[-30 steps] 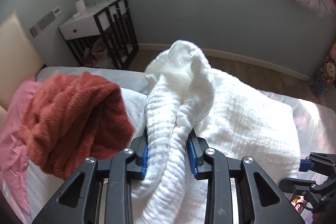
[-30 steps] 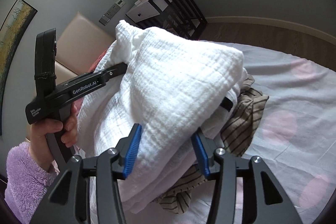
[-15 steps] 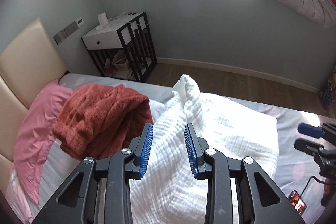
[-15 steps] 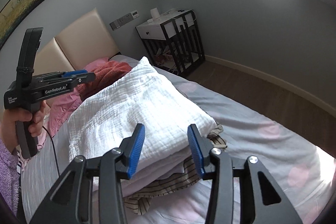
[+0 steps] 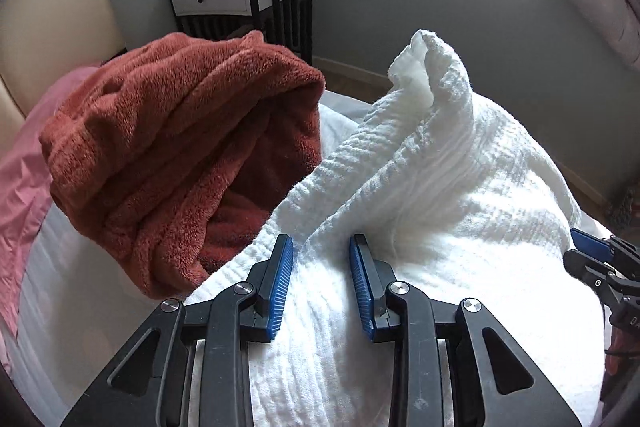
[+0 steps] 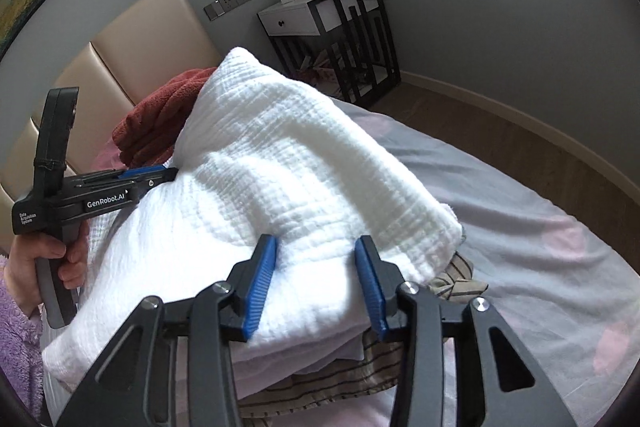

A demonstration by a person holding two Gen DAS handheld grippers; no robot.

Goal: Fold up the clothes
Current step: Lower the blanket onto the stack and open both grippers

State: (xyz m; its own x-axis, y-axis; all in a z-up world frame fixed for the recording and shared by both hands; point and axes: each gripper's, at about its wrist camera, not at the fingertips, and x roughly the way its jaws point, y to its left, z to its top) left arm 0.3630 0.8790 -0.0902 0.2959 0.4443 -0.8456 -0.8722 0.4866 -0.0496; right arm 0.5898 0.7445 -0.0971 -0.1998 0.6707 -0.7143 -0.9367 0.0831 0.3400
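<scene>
White crinkled-cotton folded cloth lies piled on the bed, with both pairs of fingers spread apart around its folds.

Left gripper has its blue ribbed fingers apart on either side of a raised ridge of the cloth, not pinching it; right gripper is likewise spread wide over the near edge. Only the right view shows a beige striped garment lying under the white stack, the person's left hand on the handle, and the padded tan headboard. The left view shows a fluffy rust-red fleece garment heaped beside the cloth on a pink pillow. A black-framed white nightstand stands by the wall.
</scene>
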